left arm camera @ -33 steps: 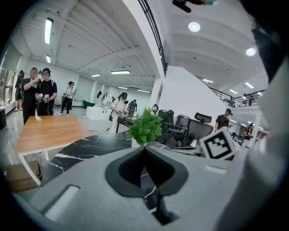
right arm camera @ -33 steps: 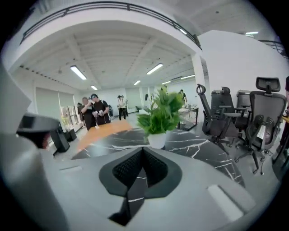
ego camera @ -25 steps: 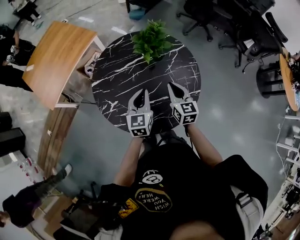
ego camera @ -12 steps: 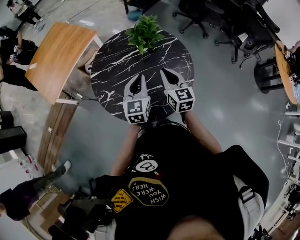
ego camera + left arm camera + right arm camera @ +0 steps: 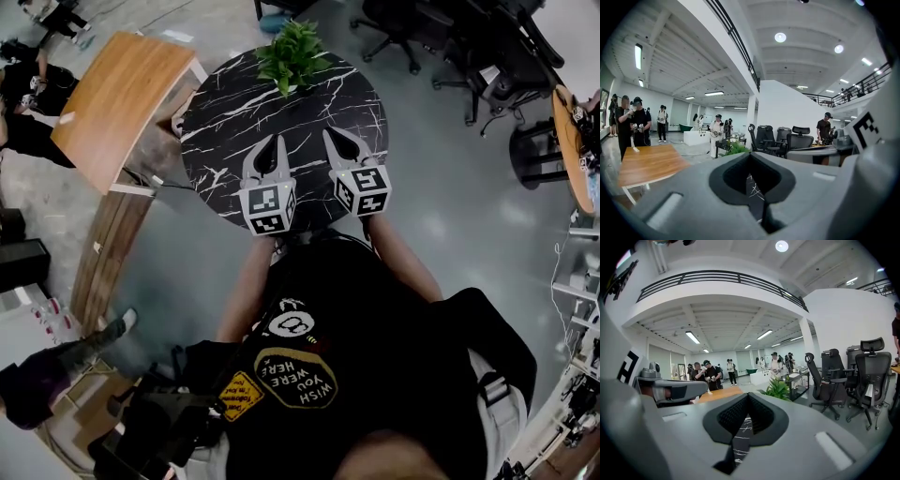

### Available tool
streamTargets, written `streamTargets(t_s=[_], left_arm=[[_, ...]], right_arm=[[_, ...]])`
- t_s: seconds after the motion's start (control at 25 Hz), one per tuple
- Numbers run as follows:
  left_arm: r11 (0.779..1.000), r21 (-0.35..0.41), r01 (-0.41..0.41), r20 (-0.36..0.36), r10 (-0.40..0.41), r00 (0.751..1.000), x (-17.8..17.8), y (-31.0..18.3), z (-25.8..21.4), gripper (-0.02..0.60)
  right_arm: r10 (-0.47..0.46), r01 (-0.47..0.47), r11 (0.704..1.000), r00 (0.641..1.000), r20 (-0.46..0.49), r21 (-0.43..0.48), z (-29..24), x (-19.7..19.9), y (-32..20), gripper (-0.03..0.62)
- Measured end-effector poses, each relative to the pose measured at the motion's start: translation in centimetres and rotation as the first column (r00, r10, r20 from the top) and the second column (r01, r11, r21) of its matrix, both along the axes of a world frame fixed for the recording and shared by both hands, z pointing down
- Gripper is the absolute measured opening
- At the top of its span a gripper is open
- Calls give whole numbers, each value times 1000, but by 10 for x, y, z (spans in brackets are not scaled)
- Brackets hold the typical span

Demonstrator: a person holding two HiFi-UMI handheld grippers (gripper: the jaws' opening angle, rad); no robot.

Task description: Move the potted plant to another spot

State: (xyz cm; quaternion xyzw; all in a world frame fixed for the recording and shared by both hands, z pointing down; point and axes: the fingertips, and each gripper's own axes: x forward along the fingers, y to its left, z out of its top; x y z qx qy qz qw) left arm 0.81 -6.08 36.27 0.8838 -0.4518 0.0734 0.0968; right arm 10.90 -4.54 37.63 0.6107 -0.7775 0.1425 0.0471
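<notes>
We hold our left hand-held gripper (image 5: pixel 277 142) over the black marbled desk (image 5: pixel 220 122), jaws together and empty. The potted plant (image 5: pixel 293 56) stands at the desk's far edge, well apart. Our right hand-held gripper (image 5: pixel 330 137) is likewise closed and empty.

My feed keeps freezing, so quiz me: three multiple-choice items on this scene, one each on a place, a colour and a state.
1. Where on the round table is the potted plant?
A) near edge B) far edge C) middle
2. What colour is that table's top?
A) black with white veins B) plain white C) wood brown
3. How are the left gripper and right gripper?
A) shut on the plant B) wide open C) shut, holding nothing
Answers: B, the plant stands at the rim opposite the grippers; A, the head view shows dark marble with white veins; C, each gripper view shows jaws together, nothing between them.
</notes>
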Motion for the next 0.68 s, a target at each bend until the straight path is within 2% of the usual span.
streamTargets(t_s=[0.68], left_arm=[[1000,-2,-17,4,17,1000,-1,3,4,5]], right_arm=[[-6,6,1000,1000,-2,-7,3,-5,0,2]])
